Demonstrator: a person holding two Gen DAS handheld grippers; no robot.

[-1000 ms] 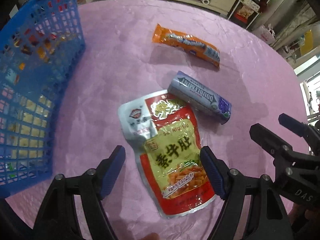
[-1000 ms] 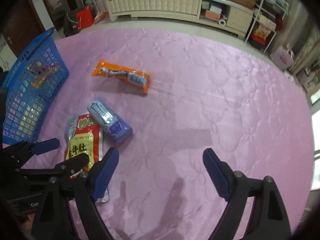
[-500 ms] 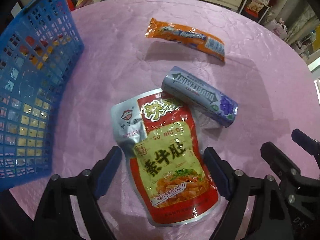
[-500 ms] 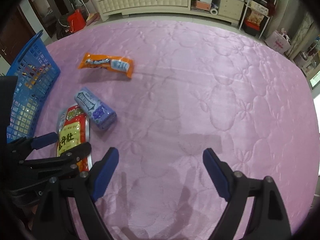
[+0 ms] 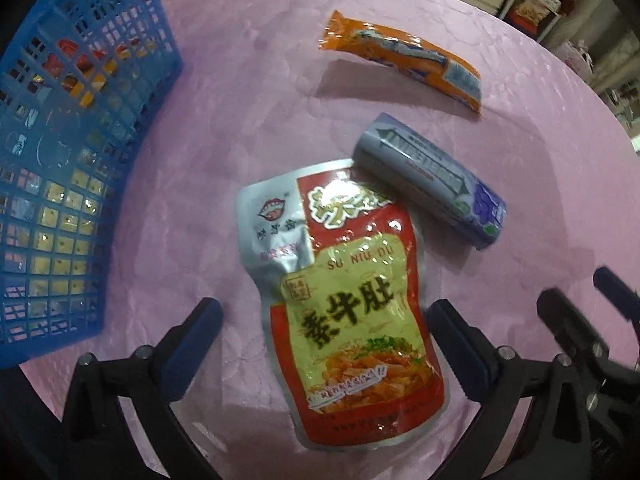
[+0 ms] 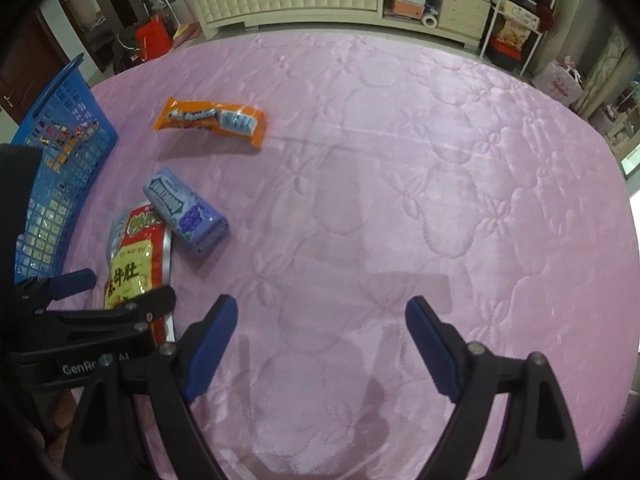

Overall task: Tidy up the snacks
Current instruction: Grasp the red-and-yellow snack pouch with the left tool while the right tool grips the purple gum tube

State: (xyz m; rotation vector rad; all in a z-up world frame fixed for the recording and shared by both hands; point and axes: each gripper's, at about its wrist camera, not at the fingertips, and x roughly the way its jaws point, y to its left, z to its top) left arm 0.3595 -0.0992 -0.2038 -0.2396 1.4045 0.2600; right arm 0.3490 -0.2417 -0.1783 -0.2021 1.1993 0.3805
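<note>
At the far left stood a blue plastic lattice basket [image 5: 68,184], its wall tilted, with colourful packets dimly visible through the holes. To its right, on the pink quilted cloth [image 6: 400,184], lay a red and yellow foil snack pouch with a silver top [image 5: 344,304], flat and printed side up. The left gripper [image 5: 324,320] pointed down over it, its jaws having just been opening; they stood spread wide, one blue pad on either side of the pouch's lower half, neither pressing it. A purple rectangular gum pack [image 5: 432,182] lay just beside the pouch's upper right corner, seemingly touching it. Farther off, apart from both, lay a long orange wrapped snack bar [image 5: 404,60]. Farthest right, the right gripper [image 6: 320,320] hung over bare cloth with its jaws spread and nothing between them. A cream cabinet [image 6: 300,0] stood beyond the cloth.
</note>
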